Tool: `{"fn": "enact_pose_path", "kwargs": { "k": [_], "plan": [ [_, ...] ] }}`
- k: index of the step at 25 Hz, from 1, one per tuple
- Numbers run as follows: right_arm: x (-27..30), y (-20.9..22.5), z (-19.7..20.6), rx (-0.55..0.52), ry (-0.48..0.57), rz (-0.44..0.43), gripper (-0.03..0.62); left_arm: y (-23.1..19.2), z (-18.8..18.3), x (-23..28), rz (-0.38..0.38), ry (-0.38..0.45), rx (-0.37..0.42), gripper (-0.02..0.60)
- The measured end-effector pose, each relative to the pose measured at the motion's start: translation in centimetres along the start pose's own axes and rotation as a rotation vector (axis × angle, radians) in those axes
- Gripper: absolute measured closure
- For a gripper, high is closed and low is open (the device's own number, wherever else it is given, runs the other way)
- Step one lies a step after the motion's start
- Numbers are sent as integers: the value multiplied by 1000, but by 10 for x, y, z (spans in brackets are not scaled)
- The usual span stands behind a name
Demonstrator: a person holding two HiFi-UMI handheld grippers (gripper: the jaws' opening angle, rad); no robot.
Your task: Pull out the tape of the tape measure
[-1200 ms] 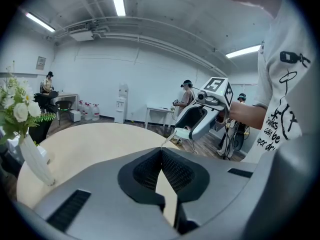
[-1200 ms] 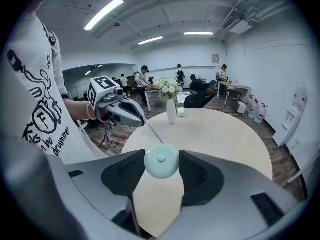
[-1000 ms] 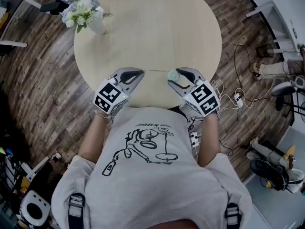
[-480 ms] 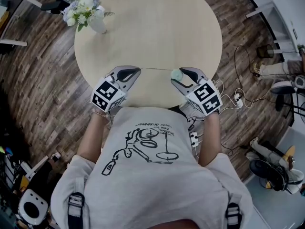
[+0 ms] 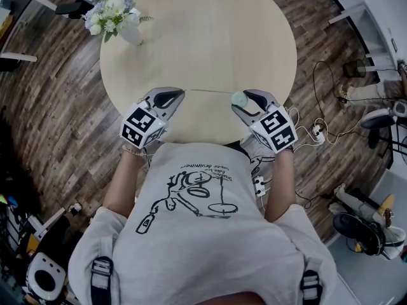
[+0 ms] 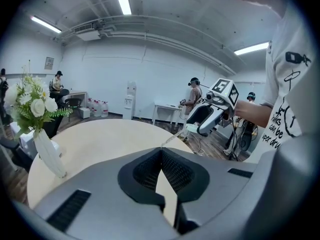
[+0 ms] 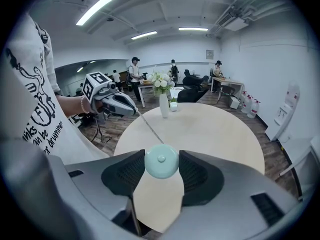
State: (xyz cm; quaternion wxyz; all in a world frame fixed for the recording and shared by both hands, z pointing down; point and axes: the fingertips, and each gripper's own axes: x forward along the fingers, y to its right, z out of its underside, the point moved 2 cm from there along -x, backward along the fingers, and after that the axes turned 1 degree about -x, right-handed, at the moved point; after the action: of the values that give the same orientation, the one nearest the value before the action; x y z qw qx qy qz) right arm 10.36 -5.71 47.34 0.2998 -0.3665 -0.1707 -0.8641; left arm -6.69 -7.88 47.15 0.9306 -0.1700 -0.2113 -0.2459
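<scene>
A small round mint-green tape measure [image 7: 161, 161] sits clamped between the jaws of my right gripper [image 5: 242, 98], which is shut on it above the near edge of the round table [image 5: 203, 37]. It also shows as a pale disc, the tape measure [image 5: 238, 98]. A thin tape [image 5: 206, 91] runs level from it to my left gripper [image 5: 180, 93], whose jaws are shut on the tape's end. In the left gripper view the tape [image 6: 172, 138] stretches away toward the right gripper [image 6: 196, 128]. In the right gripper view the tape [image 7: 149, 125] leads to the left gripper [image 7: 136, 112].
A white vase of flowers [image 5: 117, 19] stands at the table's far left. Cables and a power strip [image 5: 315, 131] lie on the wooden floor to the right. Several people and desks [image 7: 175, 79] are in the room beyond.
The two grippers have moved apart, left one leftward and right one rightward, and the tape between them has grown longer.
</scene>
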Motion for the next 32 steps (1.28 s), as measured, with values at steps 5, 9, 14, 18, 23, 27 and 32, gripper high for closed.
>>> {"fn": "enact_pose_path", "kwargs": {
  "k": [5,9,14,18,23,27,32],
  "plan": [
    [0,3,3,9,-6,7,372,-5,1,0,-16,-9,-8,561],
    [-2,6,7,16,-12,16,372,-9,2,-2,-35,-14,-17,561],
    [-4,10,10,28,-16,26,372,-16,3,-4,-59,-18,-27,561],
    [-2,11,12,32,-19,29,372,-22,5,-6,-78,-22,-39,560],
    [-2,10,15,37,-26,35,372,-24,8,-7,-92,-26,-52,561],
    [-2,11,16,46,-28,38,372,-26,8,-8,-99,-27,-59,561],
    [-3,14,20,52,-44,52,372,-31,11,-12,-119,-31,-70,561]
  ]
}}
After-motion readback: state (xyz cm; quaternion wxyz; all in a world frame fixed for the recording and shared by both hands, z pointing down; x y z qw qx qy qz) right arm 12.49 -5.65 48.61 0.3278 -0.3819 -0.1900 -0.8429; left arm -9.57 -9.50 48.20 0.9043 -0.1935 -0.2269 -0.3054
